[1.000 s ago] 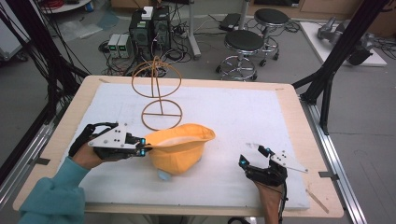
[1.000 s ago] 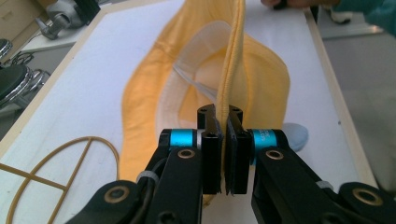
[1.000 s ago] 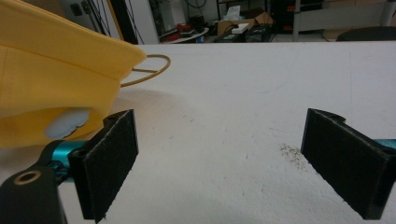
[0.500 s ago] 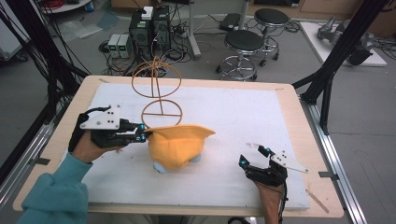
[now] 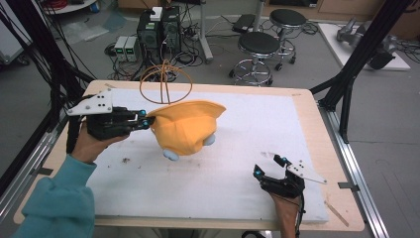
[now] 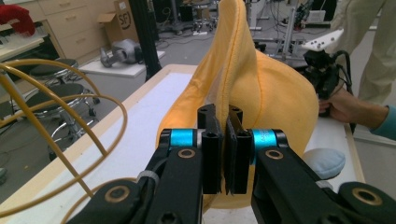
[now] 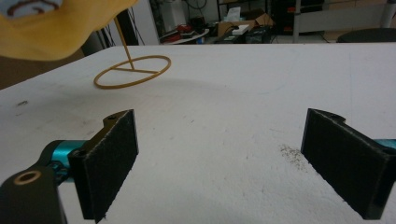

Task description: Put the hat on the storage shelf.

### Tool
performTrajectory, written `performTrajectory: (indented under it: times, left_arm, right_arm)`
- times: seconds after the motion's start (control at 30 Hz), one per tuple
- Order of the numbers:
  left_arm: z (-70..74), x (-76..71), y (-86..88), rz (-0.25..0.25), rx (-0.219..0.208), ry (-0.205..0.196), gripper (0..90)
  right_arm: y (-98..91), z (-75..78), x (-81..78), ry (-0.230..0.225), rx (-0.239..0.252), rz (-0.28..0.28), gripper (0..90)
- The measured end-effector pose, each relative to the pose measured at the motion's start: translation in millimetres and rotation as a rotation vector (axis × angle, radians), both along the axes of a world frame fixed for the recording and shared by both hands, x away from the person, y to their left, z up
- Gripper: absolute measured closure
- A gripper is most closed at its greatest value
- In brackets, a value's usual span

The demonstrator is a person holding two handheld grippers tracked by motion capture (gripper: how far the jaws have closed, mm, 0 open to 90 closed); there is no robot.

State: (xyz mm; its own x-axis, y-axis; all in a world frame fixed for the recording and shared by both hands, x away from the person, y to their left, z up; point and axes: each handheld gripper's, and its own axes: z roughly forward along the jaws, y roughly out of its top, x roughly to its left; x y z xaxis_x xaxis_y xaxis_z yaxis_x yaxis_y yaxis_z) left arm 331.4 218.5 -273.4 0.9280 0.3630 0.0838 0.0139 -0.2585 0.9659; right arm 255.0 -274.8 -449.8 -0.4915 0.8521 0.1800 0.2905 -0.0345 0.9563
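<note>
A yellow soft hat [image 5: 185, 126] hangs in the air above the white table mat [image 5: 247, 129], with light blue pompoms [image 5: 171, 154] under it. My left gripper [image 5: 145, 120] is shut on the hat's brim at its left edge. In the left gripper view the pads [image 6: 226, 140] pinch the yellow fabric [image 6: 261, 93]. A yellow wire hat stand [image 5: 166, 82] rises just behind the hat. My right gripper [image 5: 268, 166] rests open near the front right of the table, nothing between its jaws. In the right gripper view [image 7: 219, 149] the stand's base ring [image 7: 132, 71] and the hat [image 7: 60, 23] lie ahead.
Two round stools [image 5: 260, 47] and computer boxes [image 5: 158, 29] stand on the floor beyond the table. Black frame posts [image 5: 346, 74] flank the table's right side. Crumbs of dirt [image 5: 126, 160] speckle the mat.
The left gripper has risen and moved toward the stand, lifting the hat off the mat so it now hangs from the brim. The right gripper stayed put.
</note>
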Motion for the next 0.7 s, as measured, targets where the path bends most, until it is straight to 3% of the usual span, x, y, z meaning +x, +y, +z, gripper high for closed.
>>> performTrajectory:
  times: [0.1, 0.23, 0.43, 0.67, 0.7]
  left_arm:
    - [8.9, 7.1, 4.9, 0.026, -0.039, 0.009, 86.6]
    - [15.3, 12.6, 8.0, 0.054, -0.054, 0.017, 86.6]
    - [22.3, 29.6, 15.9, 0.111, -0.167, 0.088, 86.6]
    - [25.9, 38.6, 19.1, 0.156, -0.193, 0.095, 86.6]
    - [26.5, 41.2, 20.8, 0.18, -0.207, 0.101, 86.6]
  right_arm:
    - [0.2, 0.1, -0.6, 0.005, 0.003, -0.003, 9.8]
    - [0.1, 0.1, -0.6, 0.003, 0.001, -0.002, 9.8]
    - [0.2, 0.1, -0.7, 0.0, -0.005, 0.0, 9.8]
    - [0.2, 0.0, -0.7, -0.001, -0.004, 0.001, 9.8]
    - [0.2, 0.1, -0.8, -0.002, -0.002, 0.0, 9.8]
